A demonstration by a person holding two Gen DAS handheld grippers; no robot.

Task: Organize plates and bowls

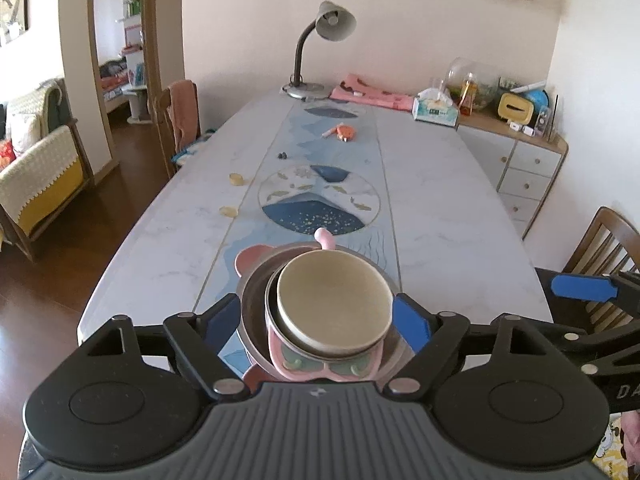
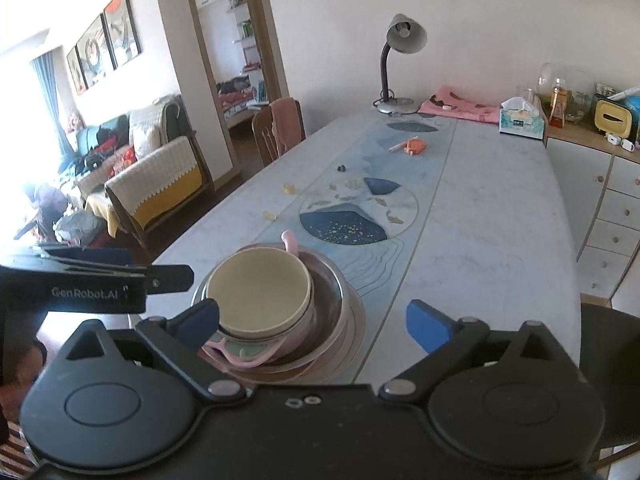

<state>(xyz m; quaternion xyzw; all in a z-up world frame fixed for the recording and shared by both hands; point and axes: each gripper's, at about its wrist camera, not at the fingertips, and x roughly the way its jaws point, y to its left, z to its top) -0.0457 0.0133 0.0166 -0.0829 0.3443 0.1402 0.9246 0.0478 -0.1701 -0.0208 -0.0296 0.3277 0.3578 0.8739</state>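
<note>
Stack of dishes at near end of long marble-look table (image 1: 440, 216), sitting on its blue patterned centre strip. Top piece: cream bowl (image 1: 334, 304), round, matte, straight-sided. It nests in a pink dish (image 1: 320, 368) with a green printed rim and a rounded pink handle poking up behind. Under both, a wide steel bowl (image 2: 340, 312), shiny, with a flat rim. Bottom of the stack is cut off by the gripper bodies in both views; how many pieces lie underneath cannot be told.

Left gripper (image 1: 320, 324): jaws spread wide, blue pads either side of the stack; from this angle whether the pads touch the steel rim is hard to judge, though they look clear of it. Right gripper (image 2: 316, 322): jaws at full spread, the left pad overlapping the stack's near edge in the picture, the right pad over bare table, nothing clamped.

Small orange object (image 1: 344, 132) farther up the strip, too small to identify. Gooseneck desk lamp (image 1: 320, 44) at far end.
</note>
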